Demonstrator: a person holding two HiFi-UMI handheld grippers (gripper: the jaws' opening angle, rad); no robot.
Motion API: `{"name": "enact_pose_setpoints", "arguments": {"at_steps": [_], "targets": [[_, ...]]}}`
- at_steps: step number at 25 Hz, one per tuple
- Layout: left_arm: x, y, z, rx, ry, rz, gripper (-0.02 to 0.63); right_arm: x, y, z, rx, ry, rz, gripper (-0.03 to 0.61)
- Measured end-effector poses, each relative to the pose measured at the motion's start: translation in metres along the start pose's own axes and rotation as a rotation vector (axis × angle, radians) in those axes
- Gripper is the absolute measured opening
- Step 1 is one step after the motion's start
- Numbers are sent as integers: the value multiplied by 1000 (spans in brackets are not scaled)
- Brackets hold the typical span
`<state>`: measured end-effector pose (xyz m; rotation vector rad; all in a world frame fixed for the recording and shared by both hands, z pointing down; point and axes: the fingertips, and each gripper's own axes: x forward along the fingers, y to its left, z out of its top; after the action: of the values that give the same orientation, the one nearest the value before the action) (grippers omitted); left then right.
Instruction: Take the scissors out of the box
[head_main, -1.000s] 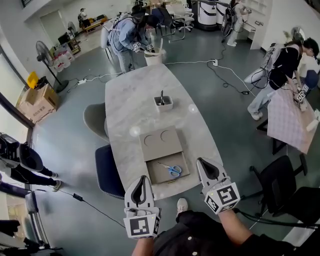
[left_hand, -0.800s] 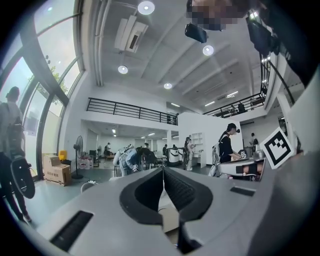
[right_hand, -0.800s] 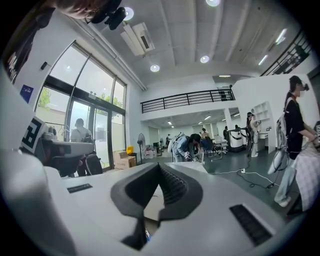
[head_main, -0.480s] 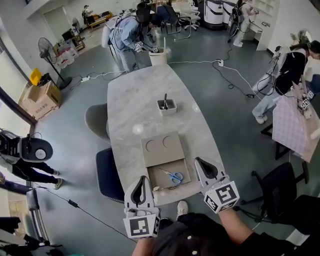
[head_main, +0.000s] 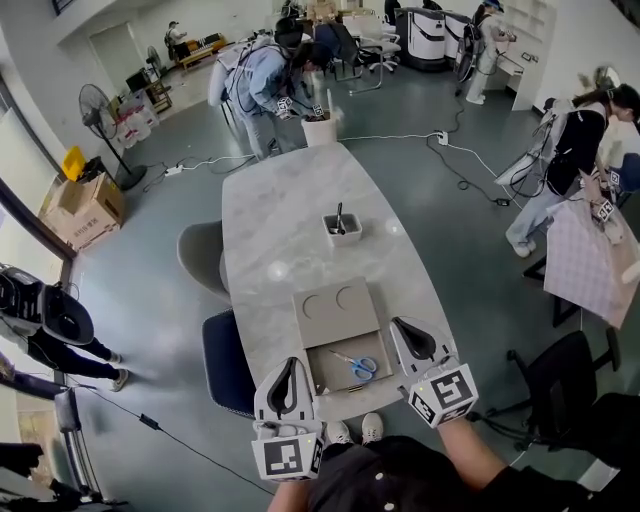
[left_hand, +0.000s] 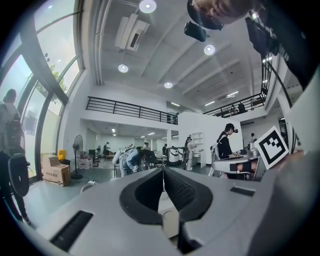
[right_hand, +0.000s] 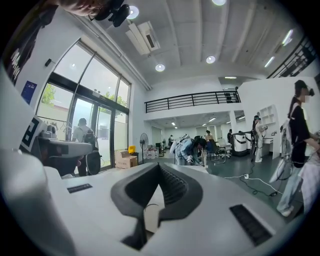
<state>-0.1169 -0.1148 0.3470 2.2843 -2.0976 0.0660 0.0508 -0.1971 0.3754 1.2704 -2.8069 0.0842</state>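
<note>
A flat grey box (head_main: 343, 372) lies open at the near end of the marble table (head_main: 290, 210). Its lid (head_main: 335, 310), with two round marks, lies just beyond it. Blue-handled scissors (head_main: 354, 365) lie inside the box. My left gripper (head_main: 288, 363) hovers at the box's near left corner and my right gripper (head_main: 401, 326) at its right side. Both are shut and hold nothing. In the left gripper view the left gripper (left_hand: 163, 172) has its jaws closed tip to tip. The right gripper (right_hand: 159, 167) looks the same in its own view.
A small white tray (head_main: 341, 229) with a dark tool stands mid-table. A grey chair (head_main: 200, 256) and a blue chair (head_main: 226, 362) stand at the table's left, a black chair (head_main: 560, 372) at the right. Several people work around the room.
The table and box have slid lower in the head view, so the box now lies between my two grippers. Both grippers stay shut and level.
</note>
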Motion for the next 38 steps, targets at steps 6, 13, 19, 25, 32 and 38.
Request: {"name": "enact_pose_setpoints", "arguments": {"at_steps": [6,13,19,25,32,38], "targets": [[3,11,-6,-7,7,-9,17,8,7,-13,-9,39,-9,-5],[7,26,-30,-43,53,-2,17,26,16,-38,-76,141,43,-5],[0,18,-73,-98,150,-16,17,22,22,-90,-154,340,131,-3],[4,17,-112,-125,230,-33,17,30,27,-150,-203,496,215,-3],[19,13,-151,-132,289,-68,17,39,31,-221,-254,685,298,15],[16,6,-191,-169,354,-76,17,36,40,-287,-280,886,396,43]]}}
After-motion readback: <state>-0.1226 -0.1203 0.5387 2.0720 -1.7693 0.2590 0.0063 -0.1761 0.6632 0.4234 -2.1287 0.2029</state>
